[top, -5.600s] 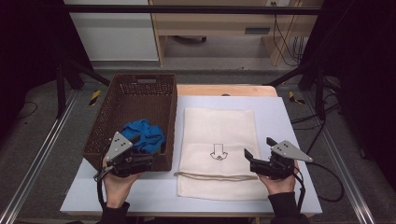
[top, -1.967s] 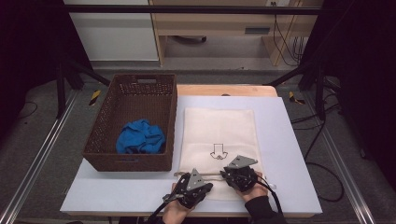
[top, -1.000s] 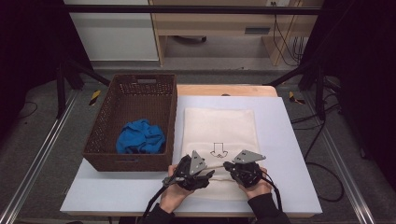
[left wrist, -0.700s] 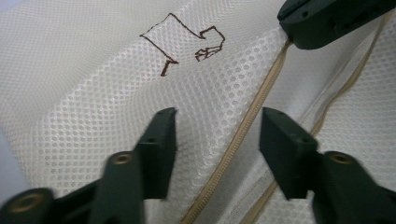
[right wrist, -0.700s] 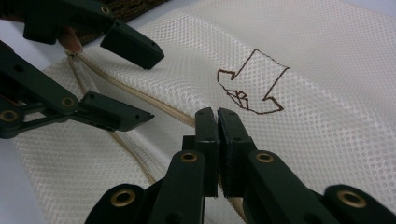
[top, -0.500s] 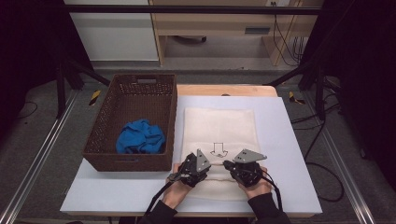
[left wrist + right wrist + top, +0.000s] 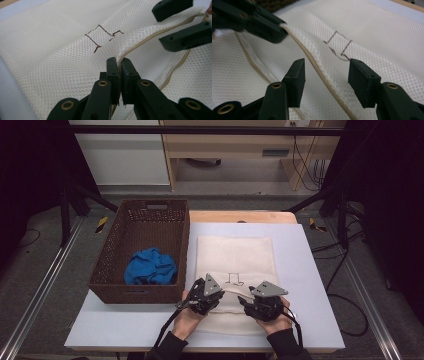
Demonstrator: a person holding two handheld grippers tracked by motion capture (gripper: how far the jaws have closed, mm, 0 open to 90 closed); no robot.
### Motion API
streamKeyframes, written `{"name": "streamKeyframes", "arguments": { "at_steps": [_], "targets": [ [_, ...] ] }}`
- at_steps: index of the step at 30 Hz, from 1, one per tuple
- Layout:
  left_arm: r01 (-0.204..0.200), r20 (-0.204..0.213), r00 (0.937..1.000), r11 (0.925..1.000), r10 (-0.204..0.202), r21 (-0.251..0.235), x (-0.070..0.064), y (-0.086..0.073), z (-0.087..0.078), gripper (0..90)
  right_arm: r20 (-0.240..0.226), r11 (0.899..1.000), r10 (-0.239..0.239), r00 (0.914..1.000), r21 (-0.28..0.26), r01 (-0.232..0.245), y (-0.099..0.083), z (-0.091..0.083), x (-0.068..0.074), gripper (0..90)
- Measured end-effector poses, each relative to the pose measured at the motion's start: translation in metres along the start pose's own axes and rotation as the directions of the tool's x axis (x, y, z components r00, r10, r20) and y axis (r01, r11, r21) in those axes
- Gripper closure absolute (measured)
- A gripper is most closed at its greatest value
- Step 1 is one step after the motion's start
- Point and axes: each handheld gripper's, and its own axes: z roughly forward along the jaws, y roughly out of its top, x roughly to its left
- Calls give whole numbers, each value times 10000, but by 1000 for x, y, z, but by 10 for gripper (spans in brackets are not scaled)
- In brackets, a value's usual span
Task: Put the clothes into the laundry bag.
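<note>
Currently one cream mesh zippered laundry bag [image 7: 235, 270] flat on the white table [image 7: 310, 270], just right of one brown wicker basket [image 7: 145, 245] holding one crumpled blue cloth [image 7: 150, 266]. Left gripper [image 7: 119, 65] clamped on the bag's raised zipper edge; right gripper [image 7: 325, 75] spread wide, straddling that same edge without pinching.

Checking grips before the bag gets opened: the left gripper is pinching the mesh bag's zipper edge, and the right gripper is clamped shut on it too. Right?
Not quite. The right gripper view shows the right gripper open, astride the mesh bag's zipper edge. The left gripper is pinching it.
</note>
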Motion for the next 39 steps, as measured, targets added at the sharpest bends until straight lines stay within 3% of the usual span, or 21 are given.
{"name": "streamKeyframes", "arguments": {
  "at_steps": [4,7,10,12,14,18,20,25,27,31,39],
  "targets": [
    [36,43,10000,10000,-36,-49,0,0,-1,851,263,9992,35,9996,409,-45,-3,7,-1,579],
    [34,73,10000,10000,-33,-50,-2,-2,1,841,269,9982,50,9996,595,-66,-3,10,-2,726],
    [138,266,9996,9997,-132,-201,-3,-4,-1,762,253,9976,130,9996,676,-147,-1,11,-2,855],
    [243,321,9992,9992,-232,-323,-4,-4,-5,663,206,9975,264,9994,656,-277,-1,9,-3,865],
    [470,463,9980,9957,-434,-793,-5,-4,-20,623,197,9977,342,9992,578,-353,-1,8,-4,868],
    [481,477,9980,9908,-424,-1267,-12,-13,-45,657,164,9975,601,9981,354,-606,0,5,-6,867],
    [593,745,9960,9896,-498,-1309,-17,-22,-50,721,160,9970,732,9972,231,-736,0,3,-7,867],
    [486,1013,9940,9960,-409,-744,-30,-41,-42,847,191,9968,804,9966,12,-805,1,1,-8,867],
    [436,1109,9930,9989,-414,-173,-37,-49,-26,868,190,9961,876,9960,-155,-873,2,-1,-8,867],
    [291,1106,9933,9992,-321,284,-43,-55,-12,880,224,9955,845,9962,-447,-835,3,-4,-8,867],
    [371,1059,9936,9989,-399,288,-45,-57,-8,884,286,9881,969,9949,-1225,-927,11,-14,-11,868]
  ]
}}
